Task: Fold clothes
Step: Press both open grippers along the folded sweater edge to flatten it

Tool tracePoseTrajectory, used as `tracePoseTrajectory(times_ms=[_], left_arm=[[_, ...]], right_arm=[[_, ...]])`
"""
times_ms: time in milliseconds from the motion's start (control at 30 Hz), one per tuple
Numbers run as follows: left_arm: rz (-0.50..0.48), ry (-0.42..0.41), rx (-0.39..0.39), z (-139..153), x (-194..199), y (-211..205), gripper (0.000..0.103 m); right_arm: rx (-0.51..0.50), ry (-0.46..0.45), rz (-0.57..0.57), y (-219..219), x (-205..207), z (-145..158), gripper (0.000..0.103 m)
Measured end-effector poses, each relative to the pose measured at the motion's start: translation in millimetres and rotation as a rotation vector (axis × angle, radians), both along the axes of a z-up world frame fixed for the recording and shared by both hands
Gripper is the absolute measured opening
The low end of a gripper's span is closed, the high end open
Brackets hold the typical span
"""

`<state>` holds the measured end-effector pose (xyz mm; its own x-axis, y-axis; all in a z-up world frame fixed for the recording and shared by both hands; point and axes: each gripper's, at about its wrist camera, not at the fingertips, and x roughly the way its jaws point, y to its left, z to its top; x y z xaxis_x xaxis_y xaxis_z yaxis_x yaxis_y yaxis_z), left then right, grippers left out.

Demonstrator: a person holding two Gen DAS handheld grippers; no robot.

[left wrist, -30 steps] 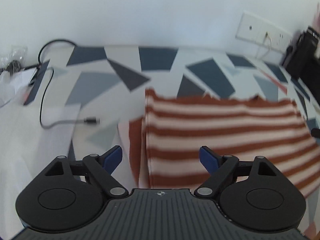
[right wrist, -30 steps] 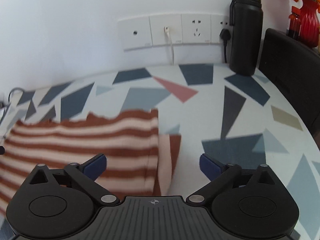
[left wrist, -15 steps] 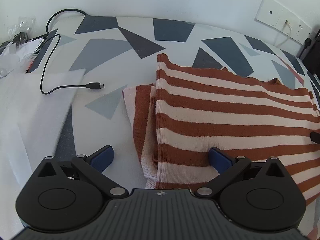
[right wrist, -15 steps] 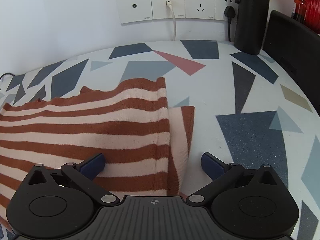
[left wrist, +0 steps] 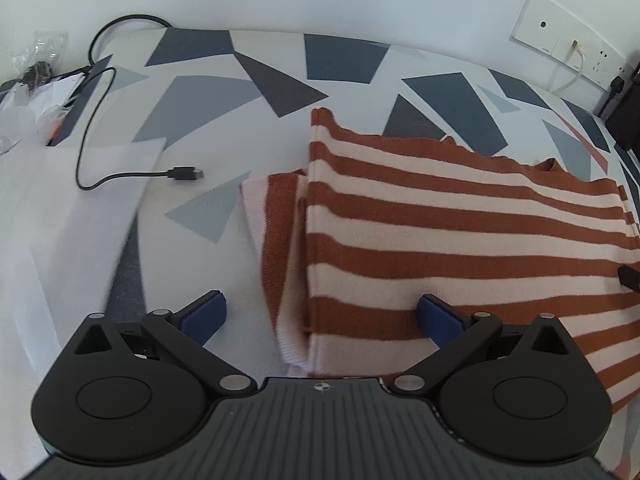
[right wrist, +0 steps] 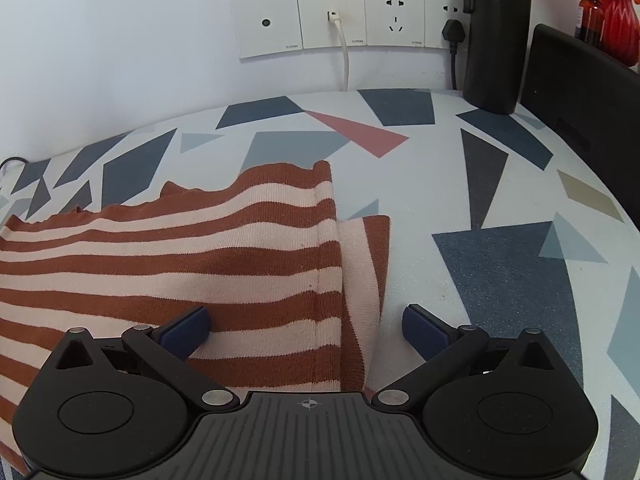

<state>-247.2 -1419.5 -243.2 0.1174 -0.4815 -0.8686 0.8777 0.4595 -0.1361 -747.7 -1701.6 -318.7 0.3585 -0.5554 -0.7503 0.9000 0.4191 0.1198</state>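
Left wrist view is showing the left hand-held gripper (left wrist: 320,316) standing wide, straddling the striped garment's (left wrist: 460,232) left edge, the long axis running rightward.

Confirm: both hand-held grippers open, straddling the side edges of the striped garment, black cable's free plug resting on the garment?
Not quite. The black cable ends with its plug on the table, clear of the striped garment, per the left wrist view. The rest holds: left hand-held gripper and right hand-held gripper are open, straddling the garment's side edges.

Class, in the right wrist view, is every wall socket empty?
No: a white cable and a black plug sit in the wall sockets.
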Motion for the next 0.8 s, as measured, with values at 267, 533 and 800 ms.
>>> tracePoseTrajectory(times_ms=[267,533,800], left_arm=[[-0.135,-0.010,0.016,-2,-33,-17,0.102],[-0.123,-0.046,0.011,-5,-36,-16,0.103],[-0.121,-0.047,0.016,-4,-36,-17,0.103]], right_arm=[[0.009,0.008,0.016,0,1,1,0.102],[-0.003,0.007,0.020,2,1,0,0.102],[0.037,0.027,0.015,-4,4,2,0.102]])
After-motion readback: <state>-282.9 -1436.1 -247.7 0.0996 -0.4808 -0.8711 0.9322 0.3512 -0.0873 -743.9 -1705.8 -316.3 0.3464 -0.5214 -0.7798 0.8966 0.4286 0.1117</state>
